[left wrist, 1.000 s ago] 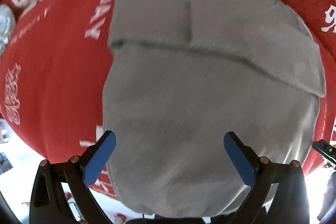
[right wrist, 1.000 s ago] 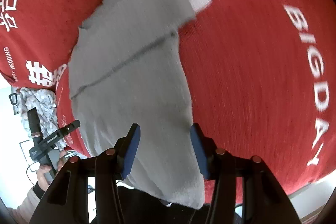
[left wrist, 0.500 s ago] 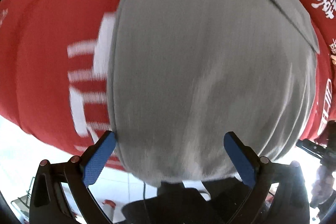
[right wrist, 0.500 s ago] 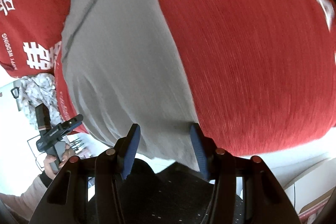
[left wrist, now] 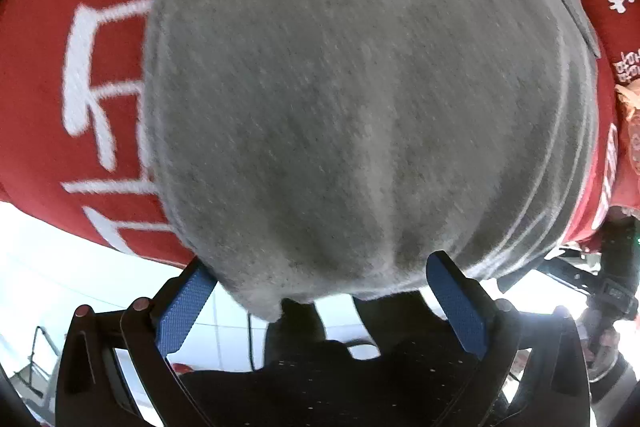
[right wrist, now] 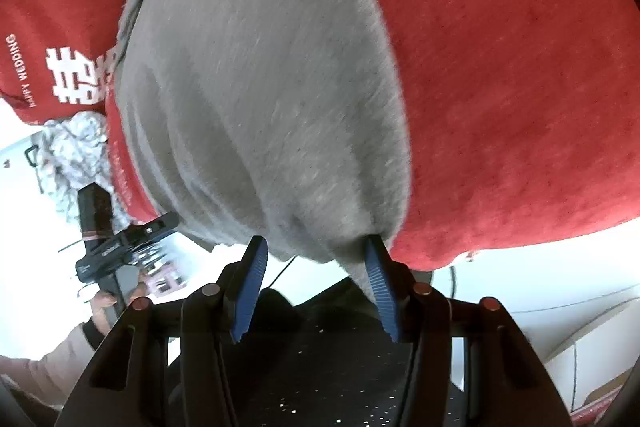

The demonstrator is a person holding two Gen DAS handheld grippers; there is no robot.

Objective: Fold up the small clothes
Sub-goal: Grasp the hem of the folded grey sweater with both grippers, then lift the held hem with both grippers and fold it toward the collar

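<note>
A grey garment (left wrist: 360, 99) lies spread on a red cloth with white lettering (left wrist: 80, 67), its near hem hanging over the table's front edge. My left gripper (left wrist: 320, 275) is open, its blue pads (left wrist: 184, 307) on either side of the hem's left part. My right gripper (right wrist: 316, 255) is open, its blue pads (right wrist: 380, 291) straddling the hem's right corner. The same garment fills the right wrist view (right wrist: 260, 87). The cloth is bunched between the right pads; they do not pinch it.
The red cloth (right wrist: 520, 87) covers the table to its front edge. A pale crumpled garment (right wrist: 72, 155) lies at the left beside my left gripper's body (right wrist: 116, 247). White floor lies below the edge.
Both grippers have moved back and down from above the garment to its near hem at the table edge. Both stay open.
</note>
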